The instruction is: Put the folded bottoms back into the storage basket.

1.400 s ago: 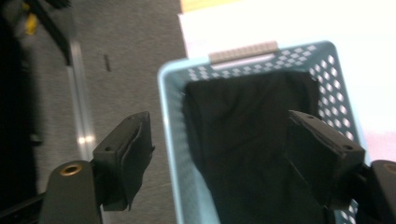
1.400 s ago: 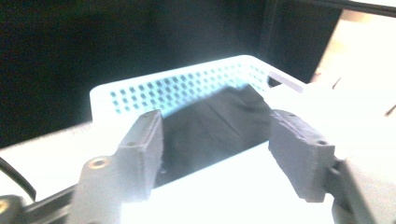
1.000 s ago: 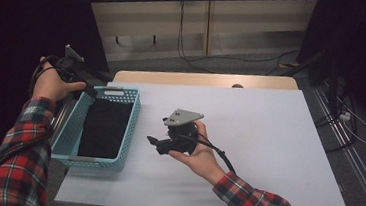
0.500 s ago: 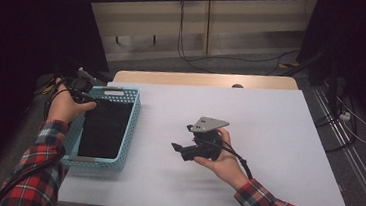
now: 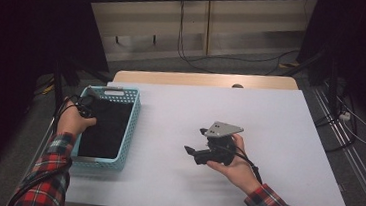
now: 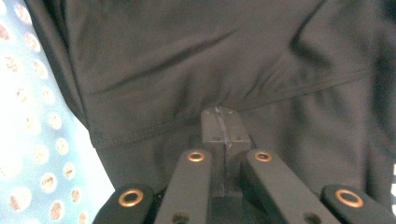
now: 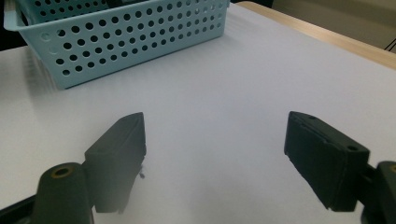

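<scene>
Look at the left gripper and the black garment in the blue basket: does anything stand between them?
Nothing visible does. The left gripper has come down into the blue basket, its jaws shut together right at a fold of the black garment; whether they pinch the fabric is unclear.

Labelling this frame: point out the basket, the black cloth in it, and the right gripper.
basket (image 5: 131, 121), high view, right-hand wall of the light blue basket.
black cloth (image 5: 106, 126), high view, middle of the dark fabric inside.
right gripper (image 7: 215, 158), right gripper view, gap midway between its open jaw tips.
</scene>
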A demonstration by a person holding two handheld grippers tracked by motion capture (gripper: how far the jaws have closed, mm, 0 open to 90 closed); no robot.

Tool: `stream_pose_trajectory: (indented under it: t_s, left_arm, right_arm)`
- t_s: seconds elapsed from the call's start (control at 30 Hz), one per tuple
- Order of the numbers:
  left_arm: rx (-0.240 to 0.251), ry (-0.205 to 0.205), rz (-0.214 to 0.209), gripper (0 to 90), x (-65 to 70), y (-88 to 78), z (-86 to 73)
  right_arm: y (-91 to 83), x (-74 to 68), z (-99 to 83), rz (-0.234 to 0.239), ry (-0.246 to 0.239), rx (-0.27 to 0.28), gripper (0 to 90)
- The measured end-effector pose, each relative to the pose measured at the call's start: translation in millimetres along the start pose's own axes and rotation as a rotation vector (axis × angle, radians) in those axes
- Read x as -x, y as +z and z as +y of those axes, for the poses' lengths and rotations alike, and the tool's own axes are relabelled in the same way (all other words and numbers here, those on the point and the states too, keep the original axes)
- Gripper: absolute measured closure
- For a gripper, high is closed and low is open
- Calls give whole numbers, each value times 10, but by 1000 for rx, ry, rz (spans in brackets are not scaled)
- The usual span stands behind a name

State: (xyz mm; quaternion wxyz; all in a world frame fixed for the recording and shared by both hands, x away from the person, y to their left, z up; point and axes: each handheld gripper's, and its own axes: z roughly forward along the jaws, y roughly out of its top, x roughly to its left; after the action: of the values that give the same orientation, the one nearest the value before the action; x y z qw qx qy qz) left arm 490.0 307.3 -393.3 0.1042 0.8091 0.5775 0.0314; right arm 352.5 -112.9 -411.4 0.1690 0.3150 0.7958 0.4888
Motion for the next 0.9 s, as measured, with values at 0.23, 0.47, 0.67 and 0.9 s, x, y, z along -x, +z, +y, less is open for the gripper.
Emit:
stream_pose_trajectory:
  t_s: [0.23, 0.47, 0.67, 0.9]
  left_arm:
    - [-49, -38, -34, 900, -106, 109, -51]
    - [-48, -88, -8, 900, -249, 106, -108]
    - [-38, -80, -24, 900, -262, 97, -112]
    - [45, -20, -99, 870, -136, -157, -74]
  right_arm:
    - [-14, 18, -22, -11, 3, -2, 205]
    - [-19, 24, -27, -23, -1, 0, 205]
    - [-17, 63, -47, -35, 7, -13, 201]
    - [-32, 91, -65, -38, 10, -23, 195]
